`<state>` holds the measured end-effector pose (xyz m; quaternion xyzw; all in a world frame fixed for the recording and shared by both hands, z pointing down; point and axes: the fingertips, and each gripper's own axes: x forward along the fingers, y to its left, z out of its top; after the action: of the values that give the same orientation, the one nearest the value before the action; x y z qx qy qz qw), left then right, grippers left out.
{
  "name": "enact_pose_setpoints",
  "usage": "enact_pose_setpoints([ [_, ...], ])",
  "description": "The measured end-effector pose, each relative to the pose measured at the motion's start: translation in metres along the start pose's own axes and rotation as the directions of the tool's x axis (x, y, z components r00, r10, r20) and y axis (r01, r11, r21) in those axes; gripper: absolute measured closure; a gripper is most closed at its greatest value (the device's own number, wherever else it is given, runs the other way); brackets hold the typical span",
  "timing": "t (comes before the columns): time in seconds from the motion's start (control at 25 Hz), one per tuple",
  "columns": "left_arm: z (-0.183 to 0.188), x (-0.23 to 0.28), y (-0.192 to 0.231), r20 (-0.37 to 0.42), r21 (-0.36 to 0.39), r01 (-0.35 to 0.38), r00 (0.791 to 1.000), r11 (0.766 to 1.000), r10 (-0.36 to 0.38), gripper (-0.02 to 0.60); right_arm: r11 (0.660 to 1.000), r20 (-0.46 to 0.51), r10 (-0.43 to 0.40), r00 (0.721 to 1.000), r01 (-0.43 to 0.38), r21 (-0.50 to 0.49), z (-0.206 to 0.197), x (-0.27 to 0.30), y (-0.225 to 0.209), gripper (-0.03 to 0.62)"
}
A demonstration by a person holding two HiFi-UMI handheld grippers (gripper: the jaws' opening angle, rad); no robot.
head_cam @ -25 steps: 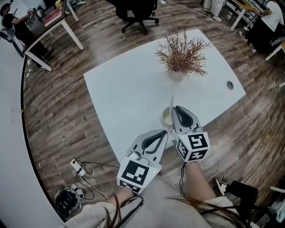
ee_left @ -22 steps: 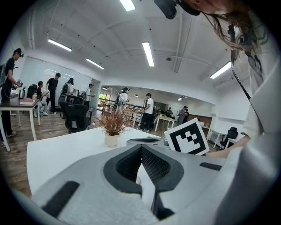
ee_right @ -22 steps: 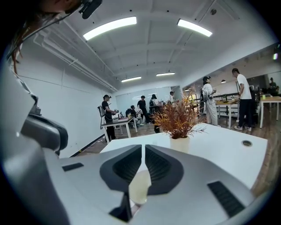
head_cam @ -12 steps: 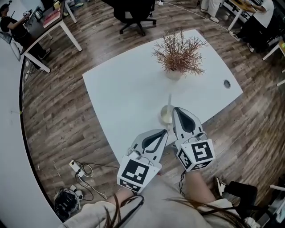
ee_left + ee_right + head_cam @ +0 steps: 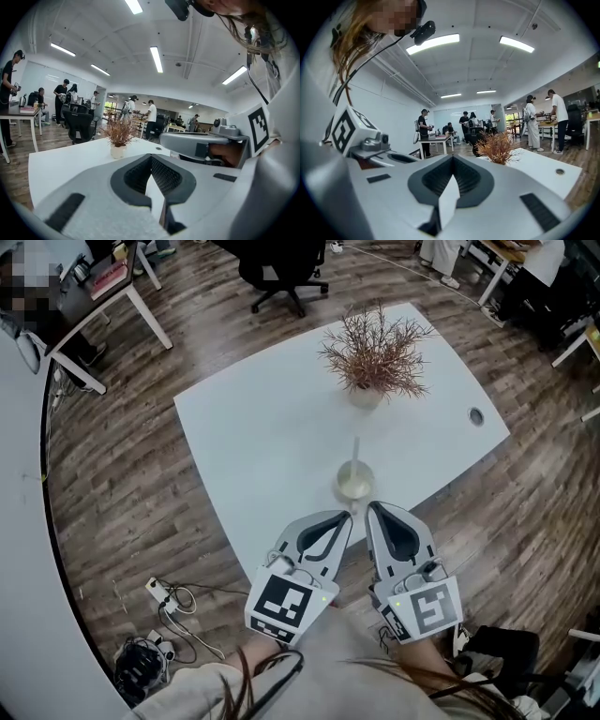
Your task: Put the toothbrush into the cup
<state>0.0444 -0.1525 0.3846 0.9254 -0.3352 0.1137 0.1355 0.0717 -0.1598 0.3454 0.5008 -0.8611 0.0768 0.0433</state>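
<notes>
1. Wooden office flooring surrounds a white table (image 5: 272,437) holding a dried brown plant in a white pot (image 5: 375,357).
2. A slim white toothbrush (image 5: 355,450) stands in the small pale round cup (image 5: 355,483).
3. The left gripper (image 5: 343,517) and right gripper (image 5: 372,508) hover near the cup, jaws pressed together, empty.

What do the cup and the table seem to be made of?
Cup: pale cream with a lighter rim, perhaps plastic or glazed ceramic; it is too small to settle. Table: smooth matte white top, likely laminate, since it has an even colour and no grain.
</notes>
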Motion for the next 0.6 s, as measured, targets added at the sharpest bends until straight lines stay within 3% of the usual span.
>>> enact_pose_setpoints([
  [0.28, 0.001, 0.0, -0.004, 0.003, -0.002, 0.001, 1.0, 1.0, -0.001, 0.574, 1.0, -0.068, 0.015, 0.998, -0.015, -0.007, -0.023, -0.013, 0.009, 0.577],
  [0.6, 0.0, 0.0, -0.006, 0.0, -0.003, -0.004, 1.0, 1.0, 0.004, 0.574, 1.0, -0.073, 0.021, 0.997, -0.021, -0.004, -0.027, -0.014, 0.007, 0.577],
])
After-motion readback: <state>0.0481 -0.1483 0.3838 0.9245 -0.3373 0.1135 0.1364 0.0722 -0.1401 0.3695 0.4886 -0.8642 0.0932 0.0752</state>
